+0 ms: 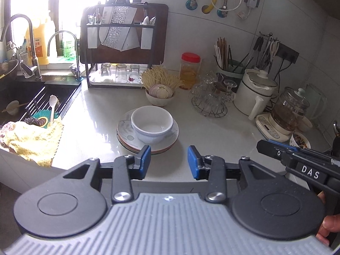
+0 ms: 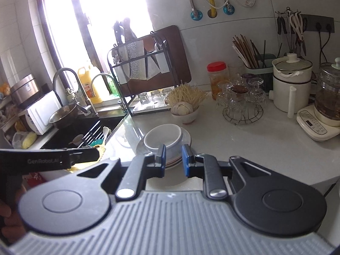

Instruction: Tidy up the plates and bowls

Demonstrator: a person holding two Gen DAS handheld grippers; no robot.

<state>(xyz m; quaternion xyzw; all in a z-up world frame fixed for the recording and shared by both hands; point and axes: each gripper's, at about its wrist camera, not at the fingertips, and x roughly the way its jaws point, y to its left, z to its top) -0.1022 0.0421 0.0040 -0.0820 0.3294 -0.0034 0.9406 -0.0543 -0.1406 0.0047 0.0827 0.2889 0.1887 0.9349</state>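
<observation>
Now your left gripper [image 1: 169, 162] shows its fingers parted wide, gripping nothing. Just ahead of them, a white bowl [image 1: 152, 123] sits on stacked plates [image 1: 127, 135] on the counter [image 1: 212, 136]. Your right gripper [image 2: 173, 161] has a narrower gap, also empty; the same bowl [image 2: 163, 137] and plates [image 2: 187, 137] lie just beyond its tips.

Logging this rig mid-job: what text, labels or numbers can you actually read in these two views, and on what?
"DAS": white letters on the black right gripper body, left wrist view.
"GenRobot.AI": faint print on the black left gripper body, right wrist view.
Orange detergent bottle label: too blurred to read.
Green bottle label: too blurred.
Cream kettle base panel: markings too small.
</observation>
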